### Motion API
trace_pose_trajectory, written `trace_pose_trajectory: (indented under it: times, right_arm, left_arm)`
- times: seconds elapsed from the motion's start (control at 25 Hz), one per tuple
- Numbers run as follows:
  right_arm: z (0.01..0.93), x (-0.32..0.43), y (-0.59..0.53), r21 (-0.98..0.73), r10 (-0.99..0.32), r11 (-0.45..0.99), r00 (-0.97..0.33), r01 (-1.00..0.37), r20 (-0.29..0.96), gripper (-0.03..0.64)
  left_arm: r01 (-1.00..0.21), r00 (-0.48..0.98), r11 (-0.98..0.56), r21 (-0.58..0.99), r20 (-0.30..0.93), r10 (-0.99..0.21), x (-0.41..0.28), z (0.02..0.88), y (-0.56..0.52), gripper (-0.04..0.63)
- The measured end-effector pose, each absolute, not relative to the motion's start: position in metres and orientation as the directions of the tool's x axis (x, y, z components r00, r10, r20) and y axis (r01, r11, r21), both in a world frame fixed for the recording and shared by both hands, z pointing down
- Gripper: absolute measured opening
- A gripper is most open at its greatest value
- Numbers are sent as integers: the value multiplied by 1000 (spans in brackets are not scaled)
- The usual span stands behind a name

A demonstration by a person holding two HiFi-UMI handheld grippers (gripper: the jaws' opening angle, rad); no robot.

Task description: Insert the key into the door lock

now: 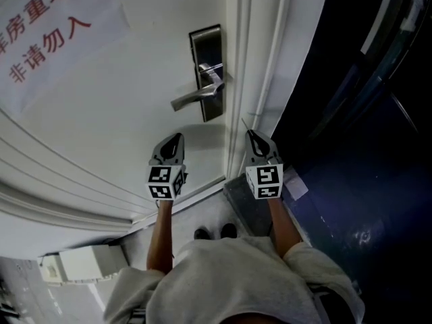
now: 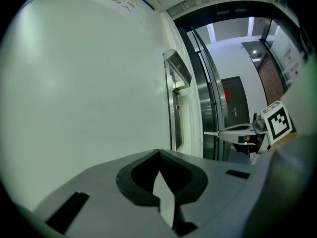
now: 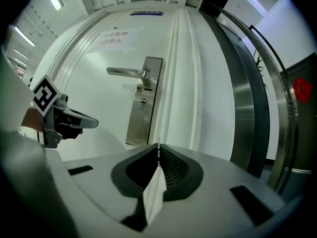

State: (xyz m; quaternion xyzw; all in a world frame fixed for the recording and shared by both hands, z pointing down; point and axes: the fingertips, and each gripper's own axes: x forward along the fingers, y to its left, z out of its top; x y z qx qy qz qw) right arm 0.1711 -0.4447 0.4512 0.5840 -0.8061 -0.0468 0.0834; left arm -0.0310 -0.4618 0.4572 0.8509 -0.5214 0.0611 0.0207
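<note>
Right gripper [image 3: 158, 152]: jaws clamped on thin silver key [image 2: 211, 132], blade tip protruding. Key is near brushed-steel lock plate with lever handle [image 3: 143, 100], below its lower edge, not touching. Left gripper [image 2: 159, 153]: jaws together, empty, below-left of plate, facing white door [image 2: 74, 108].

- Paper notice [image 1: 50, 36] on the white door [image 1: 121, 133]: two lines of red Chinese characters. The upper line is cut off by the frame edge and reads "房重地". The lower line reads "非请勿入".
- Blue plate [image 3: 146, 13] above the door: print too small to read.
</note>
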Motion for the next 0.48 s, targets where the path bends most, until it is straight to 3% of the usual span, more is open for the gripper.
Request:
trace_pose_trajectory:
  times: [0.48]
  right_arm:
    - [441, 142, -446, 178, -946, 324, -318, -929, 64, 29]
  left_arm:
    - [-889, 449, -456, -39, 108, -887, -56, 446, -461, 16]
